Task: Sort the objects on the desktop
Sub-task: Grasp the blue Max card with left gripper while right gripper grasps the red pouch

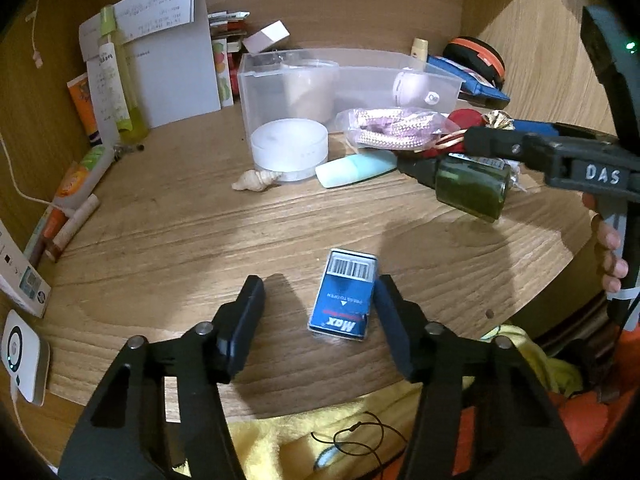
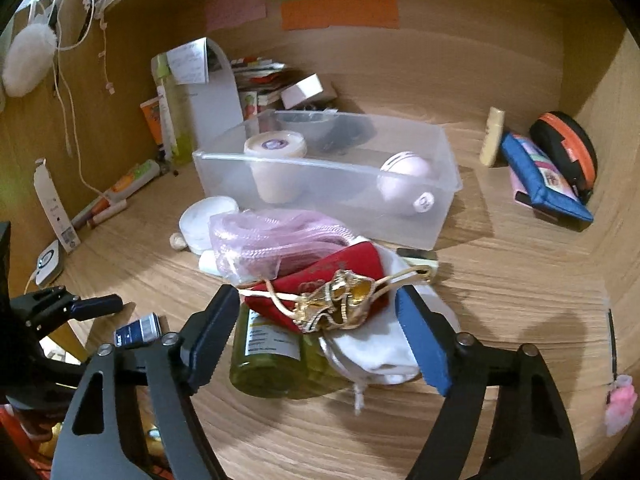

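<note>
Lying between left jaws, blue box [image 1: 345,294]

A home desk nook, lived-in and personal: a wood-grain worktop [image 2: 500,280] boxed in by matching side panels, sticky notes [image 2: 340,12] on the back wall, a clear storage bin [image 2: 320,168] holding toiletries, a receipt [image 1: 160,4], lotion tubes [image 1: 80,172], a seashell [image 1: 256,180].

Jar [image 2: 276,200], ball [image 2: 406,184] in bin [image 2: 320,208]; shell [image 1: 256,181] before bin.
</note>
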`<state>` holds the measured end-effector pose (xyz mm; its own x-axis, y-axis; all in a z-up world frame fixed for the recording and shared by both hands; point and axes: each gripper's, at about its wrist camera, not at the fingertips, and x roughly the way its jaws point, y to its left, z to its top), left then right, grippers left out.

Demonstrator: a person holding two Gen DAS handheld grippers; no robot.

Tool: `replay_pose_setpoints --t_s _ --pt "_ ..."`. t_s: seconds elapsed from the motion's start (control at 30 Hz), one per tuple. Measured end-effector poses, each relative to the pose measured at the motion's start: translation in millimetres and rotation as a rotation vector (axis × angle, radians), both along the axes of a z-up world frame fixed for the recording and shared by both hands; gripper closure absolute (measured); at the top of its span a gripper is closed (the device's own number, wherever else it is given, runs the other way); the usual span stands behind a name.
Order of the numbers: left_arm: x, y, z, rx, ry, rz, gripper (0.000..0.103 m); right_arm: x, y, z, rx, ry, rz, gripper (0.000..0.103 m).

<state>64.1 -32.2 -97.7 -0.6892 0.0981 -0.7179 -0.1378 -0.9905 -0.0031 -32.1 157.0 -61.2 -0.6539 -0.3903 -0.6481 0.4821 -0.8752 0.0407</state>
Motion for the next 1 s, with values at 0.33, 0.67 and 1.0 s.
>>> replay_pose_setpoints --t_s 0.33,0.67,1.0 --pt "-0.3 6.2 -0.7 -0.002 0.025 -0.009 0.068 -1.9 -5.3 -5.1 0.029 0.029 -0.012 0.031" --pt "-9.6 8.6 0.2 0.021 0.022 -0.004 0.077 1.4 -2.3 1.8 0.011 0.052 0.018 0.053" --pt "-26.6 -3.9 11.7 0.059 0.037 0.071 0.077 -0.1 14.8 16.1 -0.034 0.081 -0.018 0.066"
